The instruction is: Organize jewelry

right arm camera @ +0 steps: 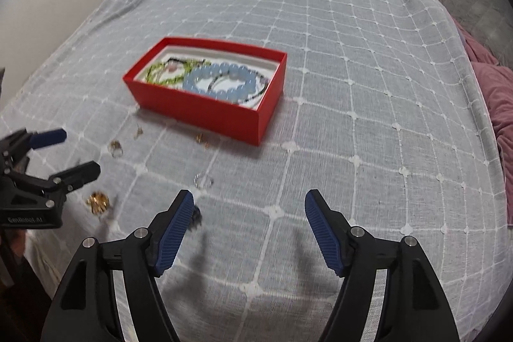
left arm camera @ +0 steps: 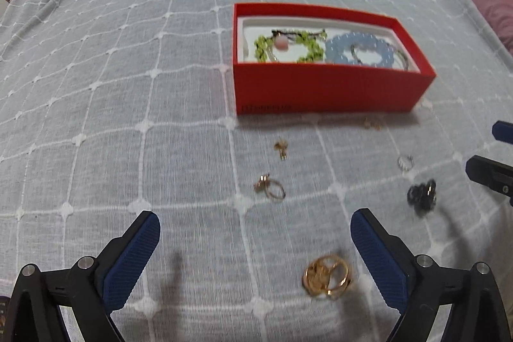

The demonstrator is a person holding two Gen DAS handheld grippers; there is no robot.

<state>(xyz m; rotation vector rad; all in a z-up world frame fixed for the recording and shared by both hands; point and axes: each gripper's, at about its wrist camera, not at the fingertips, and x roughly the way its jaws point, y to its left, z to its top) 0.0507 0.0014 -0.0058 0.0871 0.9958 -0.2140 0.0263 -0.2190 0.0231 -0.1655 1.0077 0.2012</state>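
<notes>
Gold-coloured rings lying in a small tangled cluster (left arm camera: 327,276) are sitting closest to the left tool (left arm camera: 255,229), just inside its right finger, on the grey bedspread with a white stitched grid (left arm camera: 128,85). Both blue-padded fingers of that tool are standing wide apart, gripping nothing. The right tool (right arm camera: 249,207) is likewise spreading its fingers apart over bare bedspread, with a dark beaded piece (right arm camera: 196,213) peeking out just beside its left finger.

A rectangular red cardboard box with a white lining (left arm camera: 320,92) is resting further up the bed, its long axis running left to right in the left wrist view (angled away to the right in the other). Inside are lying one green beaded bracelet (left arm camera: 282,48) at the left end and one pale blue beaded bracelet (left arm camera: 359,48) at the right end.

Between box and tools, five other small pieces are lying loose and apart: a gold ring with a charm (left arm camera: 271,188), a small gold earring (left arm camera: 281,148), a thin silver ring (left arm camera: 405,163), a tiny gold piece (left arm camera: 372,124) near the box's front wall, and the dark one.
</notes>
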